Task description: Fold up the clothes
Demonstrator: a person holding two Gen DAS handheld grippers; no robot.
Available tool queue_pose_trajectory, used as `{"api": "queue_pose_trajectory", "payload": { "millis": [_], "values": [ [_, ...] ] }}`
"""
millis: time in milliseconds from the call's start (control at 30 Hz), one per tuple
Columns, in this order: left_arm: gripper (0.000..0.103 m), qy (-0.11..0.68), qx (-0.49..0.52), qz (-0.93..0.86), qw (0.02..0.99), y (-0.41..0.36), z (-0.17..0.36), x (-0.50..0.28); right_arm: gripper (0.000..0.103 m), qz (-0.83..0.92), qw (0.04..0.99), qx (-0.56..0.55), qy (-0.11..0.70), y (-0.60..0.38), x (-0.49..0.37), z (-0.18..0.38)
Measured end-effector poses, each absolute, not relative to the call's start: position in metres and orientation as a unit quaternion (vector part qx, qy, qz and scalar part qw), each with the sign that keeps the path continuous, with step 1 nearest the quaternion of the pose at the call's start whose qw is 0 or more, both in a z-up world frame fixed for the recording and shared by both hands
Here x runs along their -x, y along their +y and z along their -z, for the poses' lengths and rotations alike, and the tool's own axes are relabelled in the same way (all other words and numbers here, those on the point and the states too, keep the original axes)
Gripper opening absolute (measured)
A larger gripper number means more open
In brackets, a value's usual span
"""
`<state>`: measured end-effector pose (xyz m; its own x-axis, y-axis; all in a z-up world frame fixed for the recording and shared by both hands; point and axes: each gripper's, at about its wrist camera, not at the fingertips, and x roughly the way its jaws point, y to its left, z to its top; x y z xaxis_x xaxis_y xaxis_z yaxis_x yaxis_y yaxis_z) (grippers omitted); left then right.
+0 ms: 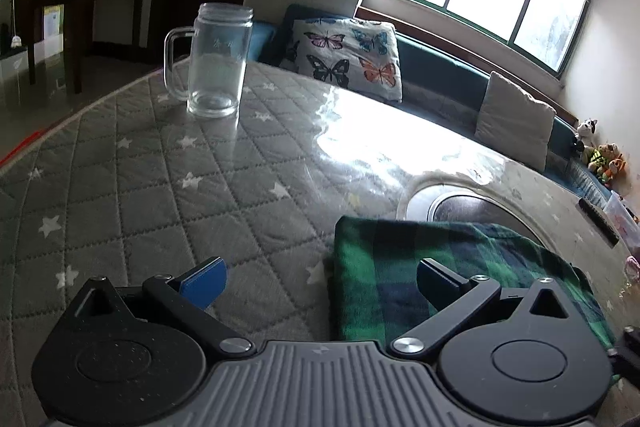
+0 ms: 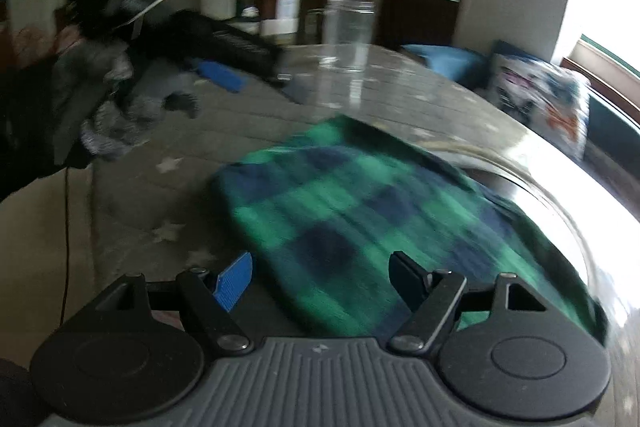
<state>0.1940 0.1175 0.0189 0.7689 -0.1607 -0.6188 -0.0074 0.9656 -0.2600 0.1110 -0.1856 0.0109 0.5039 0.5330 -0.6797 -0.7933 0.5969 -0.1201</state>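
Note:
A folded green and navy plaid garment (image 1: 440, 267) lies flat on the table. My left gripper (image 1: 320, 283) hovers over its left edge with the jaws wide open. The right finger is above the plaid and the left one above bare tablecloth, and nothing is pinched. The right wrist view is motion-blurred. There the same plaid garment (image 2: 352, 195) lies just ahead of my right gripper (image 2: 322, 277), which is open with no fabric pressed between its blue pads.
The table (image 1: 160, 187) has a grey quilted star cloth under a glossy clear cover. A glass mug (image 1: 216, 63) stands at its far side, and a round metal inset (image 1: 460, 203) lies behind the garment. Cushions line a window bench. A person's grey sleeve (image 2: 100, 107) is at the left.

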Motion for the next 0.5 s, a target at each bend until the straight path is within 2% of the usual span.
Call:
{"api": "queue_pose_trajectory", "payload": {
  "millis": [200, 233, 267, 333, 400, 467, 500],
  "values": [
    [0.103, 0.348, 0.145, 0.056, 0.925, 0.122, -0.013, -0.188, 0.068, -0.434, 0.811, 0.270, 0.283, -0.138, -0.102, 0.000],
    [0.103, 0.351, 0.146, 0.058, 0.923, 0.122, -0.012, -0.187, 0.063, -0.438, 0.808, 0.277, 0.280, -0.132, -0.101, 0.002],
    [0.103, 0.353, 0.145, 0.060, 0.922, 0.122, -0.011, -0.186, 0.053, -0.439, 0.806, 0.284, 0.278, -0.125, -0.101, 0.005],
    [0.103, 0.356, 0.148, 0.069, 0.920, 0.120, -0.009, -0.184, 0.047, -0.436, 0.803, 0.292, 0.281, -0.115, -0.101, 0.010],
    [0.103, 0.362, 0.154, 0.077, 0.916, 0.119, -0.006, -0.183, 0.036, -0.433, 0.802, 0.295, 0.285, -0.112, -0.101, 0.014],
    [0.102, 0.366, 0.161, 0.083, 0.913, 0.118, -0.005, -0.181, 0.019, -0.427, 0.808, 0.292, 0.282, -0.112, -0.101, 0.014],
    [0.102, 0.369, 0.169, 0.086, 0.910, 0.117, -0.003, -0.181, 0.017, -0.428, 0.810, 0.280, 0.286, -0.115, -0.102, 0.011]
  ]
}}
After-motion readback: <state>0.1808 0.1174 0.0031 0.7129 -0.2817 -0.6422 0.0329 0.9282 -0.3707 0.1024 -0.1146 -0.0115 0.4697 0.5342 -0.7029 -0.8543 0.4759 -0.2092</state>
